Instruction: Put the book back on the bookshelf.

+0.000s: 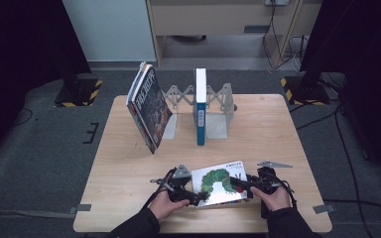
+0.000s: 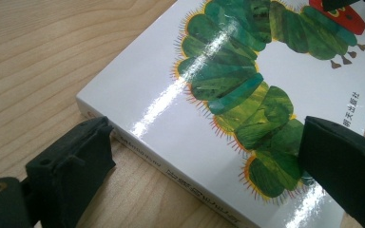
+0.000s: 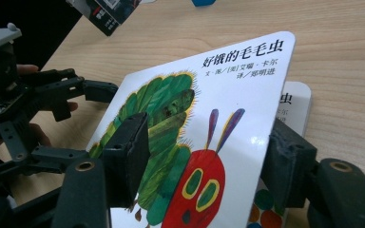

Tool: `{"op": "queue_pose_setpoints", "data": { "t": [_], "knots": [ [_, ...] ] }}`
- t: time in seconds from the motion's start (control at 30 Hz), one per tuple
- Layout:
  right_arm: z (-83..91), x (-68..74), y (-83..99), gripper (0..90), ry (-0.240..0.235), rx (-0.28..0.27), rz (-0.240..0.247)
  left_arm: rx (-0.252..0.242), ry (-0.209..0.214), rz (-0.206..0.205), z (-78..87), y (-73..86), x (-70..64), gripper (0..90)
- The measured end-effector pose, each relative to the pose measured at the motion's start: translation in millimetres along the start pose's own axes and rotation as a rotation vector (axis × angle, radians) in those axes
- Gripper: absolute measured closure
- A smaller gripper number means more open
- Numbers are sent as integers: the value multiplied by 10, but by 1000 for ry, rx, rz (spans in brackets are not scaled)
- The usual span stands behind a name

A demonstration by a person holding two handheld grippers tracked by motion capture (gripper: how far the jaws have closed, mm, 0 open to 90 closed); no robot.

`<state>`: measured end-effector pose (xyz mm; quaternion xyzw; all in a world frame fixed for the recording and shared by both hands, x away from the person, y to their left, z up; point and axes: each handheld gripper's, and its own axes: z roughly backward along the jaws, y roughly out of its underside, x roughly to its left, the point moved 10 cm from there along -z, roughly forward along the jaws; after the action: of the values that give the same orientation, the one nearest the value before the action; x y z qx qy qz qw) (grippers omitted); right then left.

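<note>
Caterpillar book (image 1: 222, 182) (cover lifted) pinched by right hand-held gripper (image 1: 241, 184); left hand-held gripper (image 1: 198, 199) spread beside it.

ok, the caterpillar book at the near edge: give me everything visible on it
The caterpillar book is a thick, glossy white board book showing a green caterpillar with a red head and Chinese title text. It lies on the wooden table near the front edge. Its front cover is lifted open, tilted up, showing a page with coloured dots beneath. The right tongs straddle the raised cover, one jaw on its face, one behind. The left tongs are open around the spine corner, one jaw on the caterpillar picture.
</note>
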<state>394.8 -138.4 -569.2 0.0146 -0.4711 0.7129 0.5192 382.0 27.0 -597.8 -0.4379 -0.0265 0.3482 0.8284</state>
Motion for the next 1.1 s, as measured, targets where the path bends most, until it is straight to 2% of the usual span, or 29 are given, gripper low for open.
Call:
{"op": "queue_pose_setpoints", "data": {
  "t": [0.3,0.4,0.67,1.1],
  "knots": [
    [-68,-74,13,477,8,43,21,8,-1,-9,-2,5,-3,29],
    [-60,-79,9,496,4,44,13,8,0,-11,-9,5,-13,16],
    [-23,-74,-34,577,-7,25,16,15,0,-20,-8,10,-12,9],
    [72,30,-188,736,-65,-60,12,1,9,29,29,-14,9,58]
  ]
}}
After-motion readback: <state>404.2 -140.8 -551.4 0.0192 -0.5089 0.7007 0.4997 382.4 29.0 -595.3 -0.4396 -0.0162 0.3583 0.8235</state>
